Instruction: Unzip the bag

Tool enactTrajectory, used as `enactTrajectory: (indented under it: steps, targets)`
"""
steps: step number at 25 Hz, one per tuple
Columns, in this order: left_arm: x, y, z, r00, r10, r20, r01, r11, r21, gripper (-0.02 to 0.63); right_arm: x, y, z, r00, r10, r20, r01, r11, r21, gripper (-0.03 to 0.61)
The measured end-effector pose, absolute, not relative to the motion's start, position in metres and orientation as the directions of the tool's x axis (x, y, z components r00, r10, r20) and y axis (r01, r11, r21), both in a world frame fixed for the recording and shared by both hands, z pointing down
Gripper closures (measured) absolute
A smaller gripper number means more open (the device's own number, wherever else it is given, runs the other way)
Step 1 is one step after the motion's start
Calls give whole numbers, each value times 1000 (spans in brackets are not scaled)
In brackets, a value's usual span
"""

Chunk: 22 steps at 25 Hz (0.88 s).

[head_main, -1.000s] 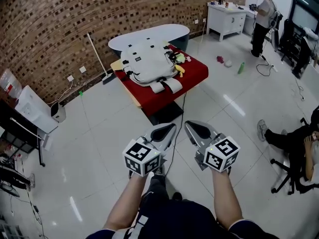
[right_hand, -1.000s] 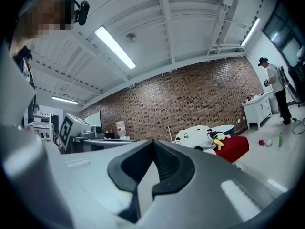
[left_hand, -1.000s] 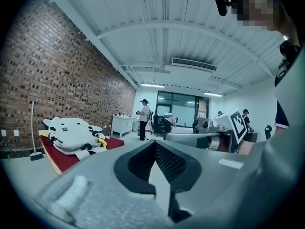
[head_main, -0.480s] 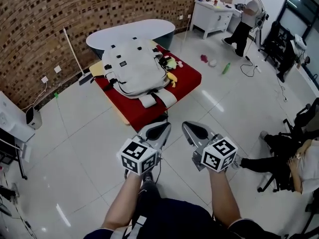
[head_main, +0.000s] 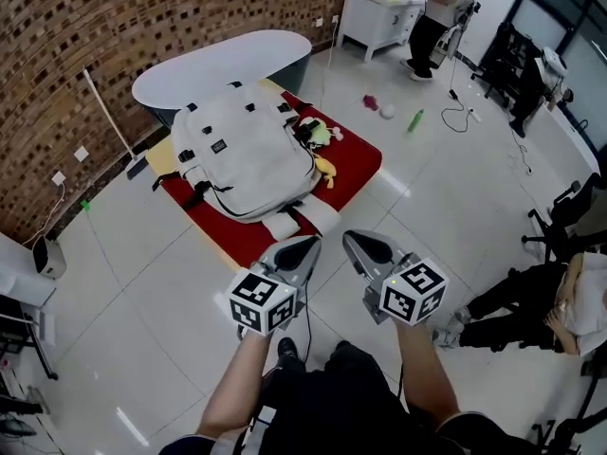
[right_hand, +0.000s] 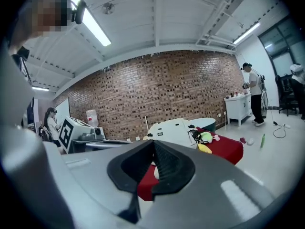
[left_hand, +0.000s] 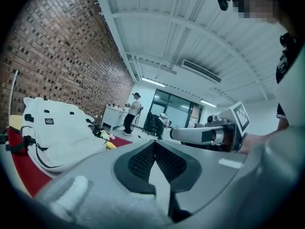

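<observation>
**Head view, read with the two gripper views.** The bag [head_main: 248, 154], a white backpack, lies flat on the bench [head_main: 358, 167], which is covered in red cloth. It takes up the left and middle of the bench top. Two white padded strap ends [head_main: 305, 221] hang over the bench's near edge. A dark line curving round the bag's near side may be the zip, though at this range I cannot be sure.

On the right part of the bench, just beside the bag, lie a green soft toy [head_main: 321, 136] and a yellow toy [head_main: 327, 168].

I have the left gripper [head_main: 305, 246] and the right gripper [head_main: 357, 243] side by side above the floor. Both are just short of the bench's near edge, clear of it, and point toward the bench. Each gripper is clenched: its own view shows the two ribbed pads [left_hand: 142, 161] pressed together with nothing between them. The marker cubes [head_main: 263, 301] sit at the rear of the grippers, on the side away from the bench.

Behind the bench a white oval tub [head_main: 223, 60] stands against the brick wall [head_main: 114, 17]. A long-handled floor tool [head_main: 106, 112] leans on that wall to the left of the bench. A green bottle [head_main: 415, 119] is on the floor to the right of the bench. Far beyond the bench, to the right, a person [head_main: 434, 17] stands at a white cabinet [head_main: 377, 15]. A second person [head_main: 555, 301] sits well to the right of the bench.
</observation>
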State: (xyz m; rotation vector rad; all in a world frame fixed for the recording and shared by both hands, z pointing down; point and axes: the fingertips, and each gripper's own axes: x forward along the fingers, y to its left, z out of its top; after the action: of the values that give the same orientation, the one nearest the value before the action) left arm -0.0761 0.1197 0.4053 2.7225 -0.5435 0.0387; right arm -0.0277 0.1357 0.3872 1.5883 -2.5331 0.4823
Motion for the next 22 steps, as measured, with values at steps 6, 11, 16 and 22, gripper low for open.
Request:
enactTrajectory:
  steps: [6,11,16,22]
  targets:
    - [-62,71,416,917,-377,130,-398,-852,340,612,-14,86,399,-471,-841,267,-879,422,-220,572]
    - [-38,25,428,892,-415,180,-452,-835,315,611,15,28,410,-518,-810,276,-855,482,-190,572]
    - [-13,-29,450,834,-474,282,-543,-796,266,611,42,-36,442,-591,-729,345,-802,577,-157,572]
    - [11,-71,481,755,-509,413,-632,-732,253,592,67,-98,486,-673,-616,409,-724,661,-197,572]
